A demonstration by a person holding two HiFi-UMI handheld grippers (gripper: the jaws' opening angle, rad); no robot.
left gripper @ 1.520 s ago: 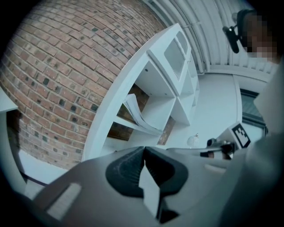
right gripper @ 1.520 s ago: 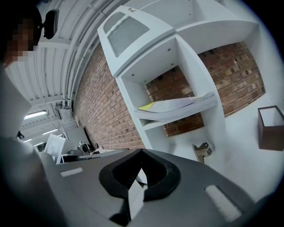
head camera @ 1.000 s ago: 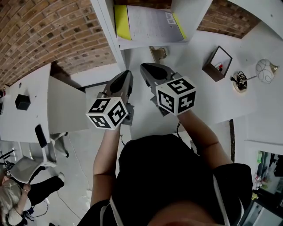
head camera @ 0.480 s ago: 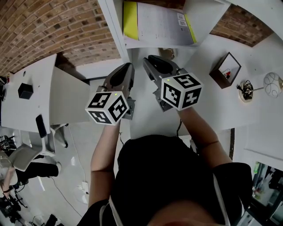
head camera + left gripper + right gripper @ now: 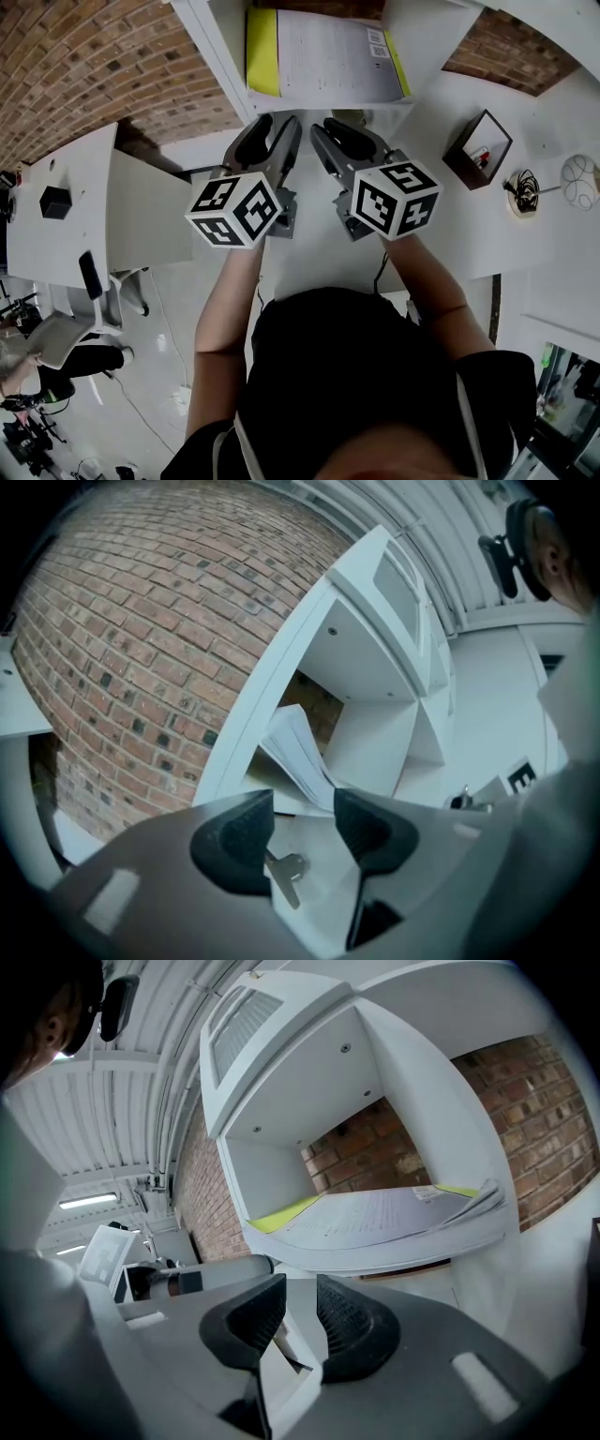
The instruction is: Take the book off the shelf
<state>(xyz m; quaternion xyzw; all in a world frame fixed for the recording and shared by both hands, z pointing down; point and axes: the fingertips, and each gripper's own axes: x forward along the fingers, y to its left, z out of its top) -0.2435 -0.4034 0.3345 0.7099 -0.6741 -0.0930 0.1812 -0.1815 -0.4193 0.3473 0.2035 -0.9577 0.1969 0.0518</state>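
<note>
Up at ten o'clock in the head view a brick wall (image 5: 84, 66) fills the corner. Under it, at nine o'clock, a white desk (image 5: 56, 253) carries a small black block (image 5: 54, 202).

Toward the middle stands the white shelf (image 5: 220, 56). The left gripper (image 5: 278, 122) is held almost level in front of it, pointing to twelve o'clock. Its jaws have just been opening and now stand well apart. Nothing is between the pads. Through the gap in the left gripper view, a small metal piece (image 5: 286, 866) lies on the white surface beyond, clear of both pads.

At twelve o'clock from both grippers the book (image 5: 323, 56) lies flat in the open compartment of the shelf, untouched. It has a pale printed face with a yellow strip along its left and right edges. In the right gripper view its near edge bulges past the front lip of the board.

Just beside the left one, the right gripper (image 5: 336, 127) points the same way, a little short of the shelf. Its jaws have also just been opening, and a narrow gap now shows between the ribbed pads, with nothing in it.

At two o'clock from the right gripper, a dark open box (image 5: 478, 150) stands on the white table (image 5: 450, 244). Farther out at three o'clock is a round wire ornament (image 5: 579, 180).
</note>
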